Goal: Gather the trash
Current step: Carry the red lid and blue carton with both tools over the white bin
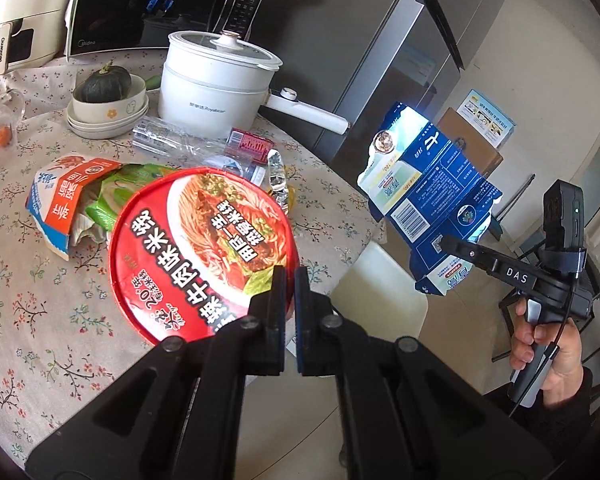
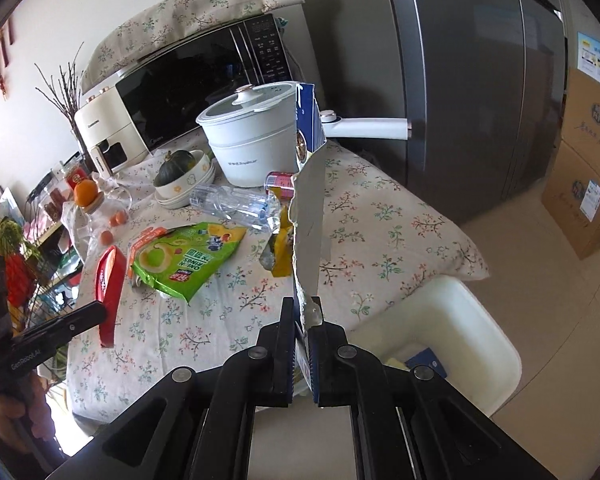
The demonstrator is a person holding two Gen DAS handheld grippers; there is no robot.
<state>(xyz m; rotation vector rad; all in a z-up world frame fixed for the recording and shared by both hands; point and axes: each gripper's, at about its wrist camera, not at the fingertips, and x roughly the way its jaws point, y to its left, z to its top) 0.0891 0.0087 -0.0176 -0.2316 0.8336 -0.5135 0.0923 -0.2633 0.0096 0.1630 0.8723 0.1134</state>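
Note:
My left gripper is shut on the rim of a round red noodle-bowl lid, which hangs tilted above the floral tablecloth. My right gripper is shut on a flattened blue carton, edge-on in the right wrist view. In the left wrist view the blue carton hangs off the table's right side in the right gripper. The right wrist view shows the left gripper with the red lid. A green snack bag, a clear plastic bottle and a foil wrapper lie on the table.
A white bin stands on the floor by the table's corner, with scraps inside. A white electric pot, a bowl holding a squash, a microwave and an orange-and-white carton crowd the table. The fridge and cardboard boxes stand behind.

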